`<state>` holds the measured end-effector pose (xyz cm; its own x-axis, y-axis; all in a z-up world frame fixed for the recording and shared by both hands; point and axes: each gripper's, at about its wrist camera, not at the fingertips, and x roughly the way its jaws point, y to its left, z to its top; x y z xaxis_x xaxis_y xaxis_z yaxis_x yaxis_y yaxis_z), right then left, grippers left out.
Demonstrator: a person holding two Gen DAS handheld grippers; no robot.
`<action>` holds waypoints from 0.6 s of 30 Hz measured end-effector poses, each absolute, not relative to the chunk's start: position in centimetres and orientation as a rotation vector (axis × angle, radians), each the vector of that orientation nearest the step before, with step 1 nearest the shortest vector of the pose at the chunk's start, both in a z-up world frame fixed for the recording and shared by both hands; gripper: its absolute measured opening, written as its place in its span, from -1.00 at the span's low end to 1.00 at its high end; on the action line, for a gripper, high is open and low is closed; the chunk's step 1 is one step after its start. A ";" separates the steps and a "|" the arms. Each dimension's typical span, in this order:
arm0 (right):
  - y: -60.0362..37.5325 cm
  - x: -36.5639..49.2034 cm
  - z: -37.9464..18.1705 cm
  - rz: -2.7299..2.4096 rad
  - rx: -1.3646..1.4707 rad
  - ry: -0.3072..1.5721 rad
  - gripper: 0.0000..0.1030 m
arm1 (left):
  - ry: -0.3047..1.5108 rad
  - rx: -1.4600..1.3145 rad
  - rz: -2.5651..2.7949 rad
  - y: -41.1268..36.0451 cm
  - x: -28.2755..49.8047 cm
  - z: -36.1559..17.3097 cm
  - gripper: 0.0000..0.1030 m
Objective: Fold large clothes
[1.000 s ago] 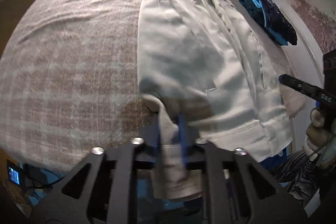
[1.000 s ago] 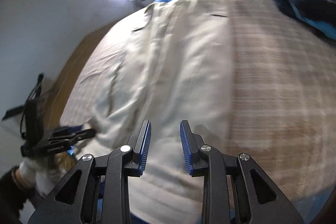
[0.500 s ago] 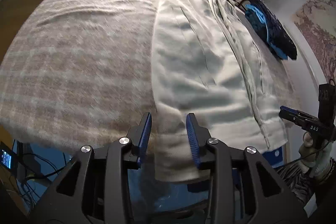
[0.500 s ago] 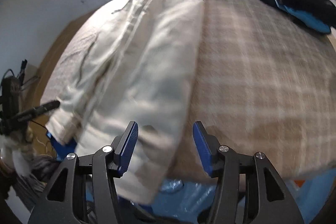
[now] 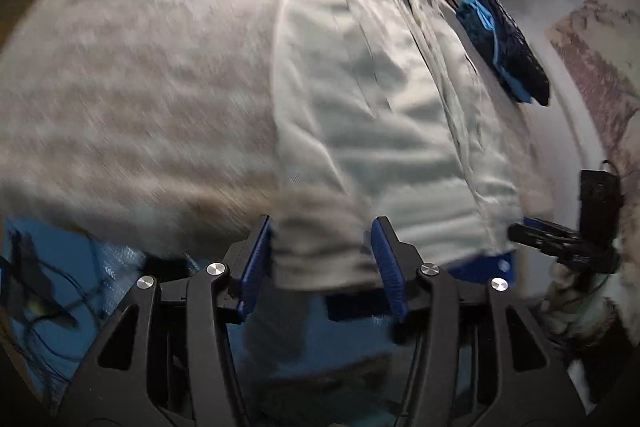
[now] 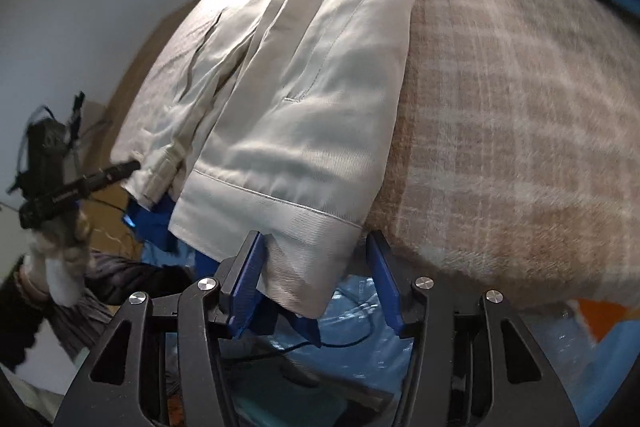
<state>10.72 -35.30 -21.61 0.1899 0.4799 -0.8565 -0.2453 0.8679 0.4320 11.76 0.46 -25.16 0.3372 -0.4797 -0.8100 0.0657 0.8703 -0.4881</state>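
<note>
One pale jacket (image 6: 312, 99), one plaid blanket (image 6: 500, 115), one dark blue bundle (image 5: 504, 47), two grippers, each with two blue fingers (image 6: 248, 279).

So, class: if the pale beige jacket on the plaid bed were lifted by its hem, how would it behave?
The pale beige jacket would probably sag; its hem already droops over the bed edge. Likely light, since it creases softly. The woven cloth seems unlikely to slip.

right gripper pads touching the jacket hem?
Apart. The right wrist view shows the right gripper with jaws wide; the beige jacket hem corner hangs between the pads, a gap on each side.
</note>
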 end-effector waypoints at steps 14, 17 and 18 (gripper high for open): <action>-37.1 11.6 -20.1 0.663 0.575 1.292 -0.76 | 1.159 -0.557 -0.433 0.5 11.8 -21.4 -0.77; -37.9 12.1 -18.7 0.684 0.660 1.241 -0.76 | 1.141 -0.651 -0.464 0.8 12.7 -20.1 -0.79; -38.1 12.4 -18.1 0.689 0.676 1.223 -0.76 | 1.126 -0.677 -0.470 0.9 13.2 -19.5 -0.79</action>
<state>12.39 -38.10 -18.13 0.1989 0.7786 -0.5952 -0.1061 0.6208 0.7767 13.21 0.91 -19.46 0.3692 -0.6549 -0.6594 0.0084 0.7119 -0.7022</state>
